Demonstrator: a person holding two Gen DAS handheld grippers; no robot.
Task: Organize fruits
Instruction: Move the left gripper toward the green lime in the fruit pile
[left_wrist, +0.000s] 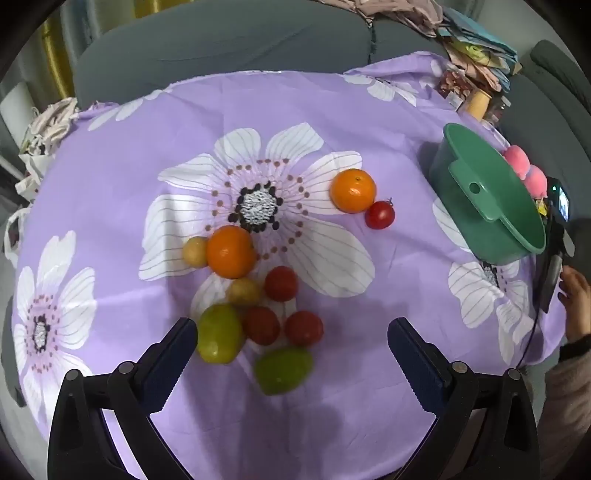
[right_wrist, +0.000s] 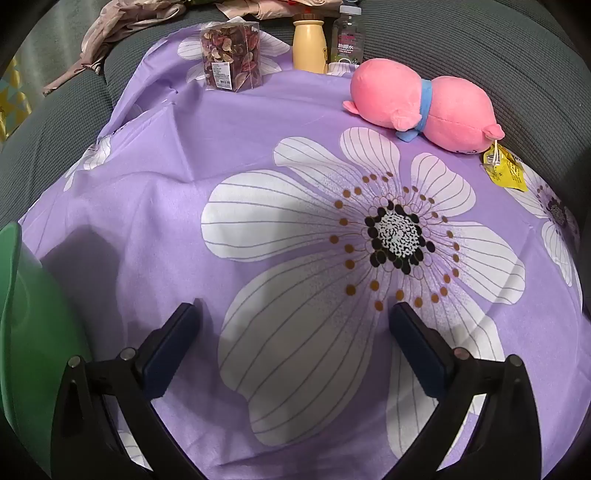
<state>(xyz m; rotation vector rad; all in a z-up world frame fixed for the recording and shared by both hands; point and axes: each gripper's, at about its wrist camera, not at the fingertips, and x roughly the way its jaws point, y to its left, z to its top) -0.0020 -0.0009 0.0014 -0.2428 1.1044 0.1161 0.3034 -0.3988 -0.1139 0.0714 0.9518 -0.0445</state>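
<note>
No fruit appears yet gathered: with both jaws wide and empty, the left hand-held gripper (left_wrist: 291, 332) is poised over the clustered fruits (left_wrist: 258, 295) on the surface (left_wrist: 110, 184), the right hand-held gripper (right_wrist: 295, 317) idles beside the green basin (left_wrist: 491, 199), whose inside is hidden, and next a nearby fruit must be straddled and gripped.

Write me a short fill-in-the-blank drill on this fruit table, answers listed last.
1. The number of oranges on the purple cloth is ____.
2. The tub at the cloth's edge is coloured ____.
3. The left gripper hovers over the fruit with its jaws ____.
4. The plush toy wears a ____ collar.

Answers: two; green; open; blue
</note>
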